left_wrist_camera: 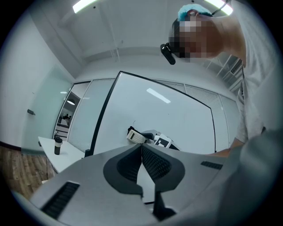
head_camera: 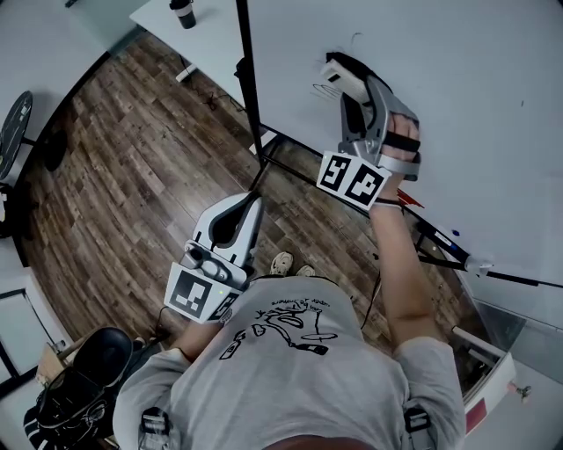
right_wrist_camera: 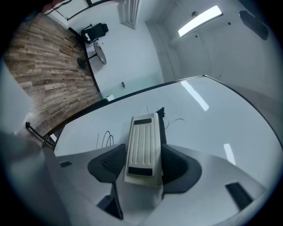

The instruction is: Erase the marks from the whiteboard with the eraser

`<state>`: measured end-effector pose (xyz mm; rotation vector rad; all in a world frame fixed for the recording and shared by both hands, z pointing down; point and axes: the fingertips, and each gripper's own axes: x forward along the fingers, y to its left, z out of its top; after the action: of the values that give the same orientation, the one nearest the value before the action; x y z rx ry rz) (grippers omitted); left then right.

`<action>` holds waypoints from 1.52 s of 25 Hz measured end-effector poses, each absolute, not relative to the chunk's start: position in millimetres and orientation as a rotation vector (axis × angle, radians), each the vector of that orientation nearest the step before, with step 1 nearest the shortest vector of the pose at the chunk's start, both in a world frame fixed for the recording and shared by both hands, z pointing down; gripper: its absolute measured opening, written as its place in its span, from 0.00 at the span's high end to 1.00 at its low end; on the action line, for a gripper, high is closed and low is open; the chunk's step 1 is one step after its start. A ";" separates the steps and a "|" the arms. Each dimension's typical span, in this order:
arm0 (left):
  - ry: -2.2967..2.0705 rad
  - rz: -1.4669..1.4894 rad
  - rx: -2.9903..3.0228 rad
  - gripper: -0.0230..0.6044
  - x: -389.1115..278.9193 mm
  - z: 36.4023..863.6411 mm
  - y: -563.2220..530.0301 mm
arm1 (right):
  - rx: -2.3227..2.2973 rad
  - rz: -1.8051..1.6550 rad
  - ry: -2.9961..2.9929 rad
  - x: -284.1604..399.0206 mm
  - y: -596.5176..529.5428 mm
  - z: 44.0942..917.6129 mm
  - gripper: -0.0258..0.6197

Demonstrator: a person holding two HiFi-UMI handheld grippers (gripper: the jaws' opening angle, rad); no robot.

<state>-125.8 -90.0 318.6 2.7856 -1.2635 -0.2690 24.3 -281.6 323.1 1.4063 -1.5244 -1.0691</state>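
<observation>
The whiteboard (head_camera: pixel 457 114) stands upright in a black frame on my right. My right gripper (head_camera: pixel 341 77) is shut on a cream eraser (head_camera: pixel 335 73), whose dark felt side is pressed against the board. In the right gripper view the eraser (right_wrist_camera: pixel 143 145) sits lengthwise between the jaws. Thin black marks lie around it: loops (right_wrist_camera: pixel 105 139) to its left and a squiggle (right_wrist_camera: pixel 177 120) to its right. My left gripper (head_camera: pixel 250 202) hangs low by my hip, away from the board. It is shut with its ribbed pads (left_wrist_camera: pixel 148 161) touching and nothing between them.
A white table (head_camera: pixel 202 35) with a dark bottle (head_camera: pixel 182 12) stands beyond the board's left edge. The board's stand and tray (head_camera: pixel 440 237) run below it over a wooden floor (head_camera: pixel 123 193). A black chair (head_camera: pixel 92 369) is behind my left side.
</observation>
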 end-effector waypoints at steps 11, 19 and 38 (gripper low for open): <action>-1.282 -0.265 2.776 0.93 -124.4 316.9 -91.1 | 1.321 -1.065 -1.527 9.4 -294.0 365.6 0.56; -1.302 -0.258 2.762 0.93 -128.1 321.7 -87.4 | 1.268 -1.056 -1.528 -2.8 -297.3 393.9 0.56; -1.394 -0.256 2.733 0.93 -139.8 317.9 -65.4 | 1.058 -0.973 -1.542 -26.8 -304.9 483.5 0.56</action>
<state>-139.8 -65.4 317.9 2.7330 -1.3940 -0.2558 -26.8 -304.9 483.5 1.0577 -1.5423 -0.9731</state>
